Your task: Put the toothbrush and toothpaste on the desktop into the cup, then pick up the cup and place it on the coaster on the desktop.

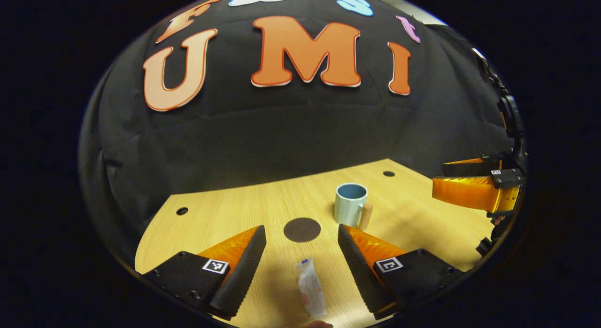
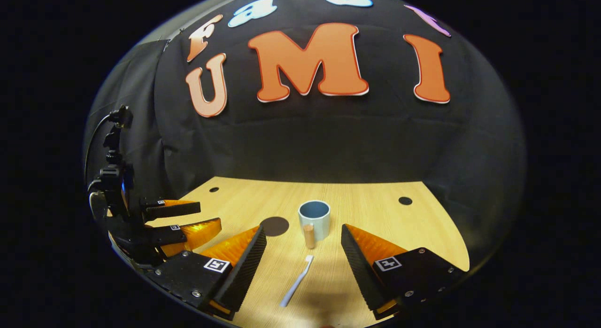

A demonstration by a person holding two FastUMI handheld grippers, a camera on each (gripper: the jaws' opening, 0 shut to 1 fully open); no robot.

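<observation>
A pale blue cup [image 1: 350,204] with a wooden handle stands upright on the wooden desk; it appears too in the right gripper view as the cup [image 2: 314,219]. Left of it lies a dark round coaster [image 1: 302,229], also seen as the coaster [image 2: 274,226]. A white toothpaste tube [image 1: 312,287] lies flat between the fingers of my open left gripper [image 1: 302,260]. A white and blue toothbrush [image 2: 296,280] lies on the desk between the fingers of my open right gripper [image 2: 303,260]. Neither gripper touches its object.
The desk [image 2: 375,215] has small dark holes near its back corners. The right gripper [image 1: 474,187] hangs at the right of the left gripper view; the left gripper [image 2: 178,222] shows at the left of the right gripper view. Black cloth walls the back.
</observation>
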